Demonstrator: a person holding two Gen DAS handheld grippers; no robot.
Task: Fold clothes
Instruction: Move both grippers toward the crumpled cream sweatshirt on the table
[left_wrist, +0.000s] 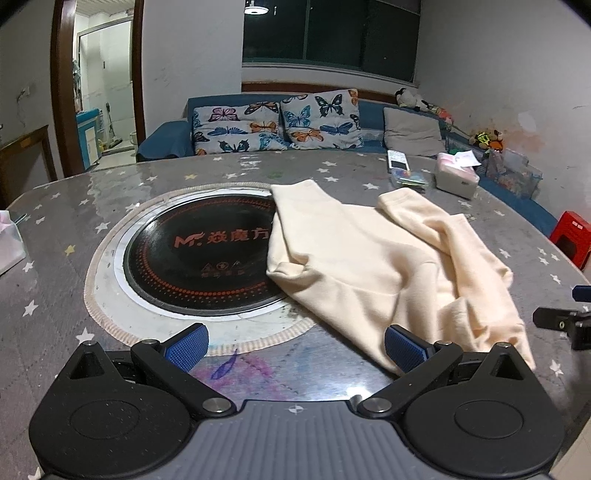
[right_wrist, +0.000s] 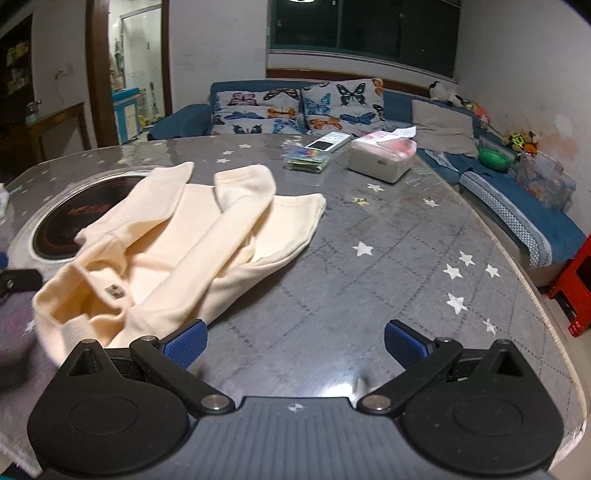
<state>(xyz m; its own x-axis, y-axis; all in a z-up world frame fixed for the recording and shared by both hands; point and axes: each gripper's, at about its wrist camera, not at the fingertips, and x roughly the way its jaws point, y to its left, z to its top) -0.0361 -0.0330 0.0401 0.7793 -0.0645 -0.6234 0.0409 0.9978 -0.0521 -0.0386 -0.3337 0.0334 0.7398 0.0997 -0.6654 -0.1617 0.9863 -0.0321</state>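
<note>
A cream sweatshirt (left_wrist: 373, 258) lies crumpled on the grey star-print table (left_wrist: 74, 221), its left part over the black round cooktop (left_wrist: 199, 254). My left gripper (left_wrist: 295, 347) is open just before the garment's near hem, its right pad close to the cloth, nothing between the fingers. In the right wrist view the same sweatshirt (right_wrist: 192, 236) lies to the left with one sleeve folded across it and the collar with its label nearest. My right gripper (right_wrist: 295, 345) is open over bare table, its left pad beside the garment's near edge.
A tissue box (right_wrist: 382, 157), a remote (right_wrist: 328, 142) and a small clear box of coloured items (right_wrist: 308, 158) sit at the table's far side. A blue sofa with butterfly cushions (left_wrist: 277, 125) stands behind. A red stool (right_wrist: 576, 291) is off the right edge.
</note>
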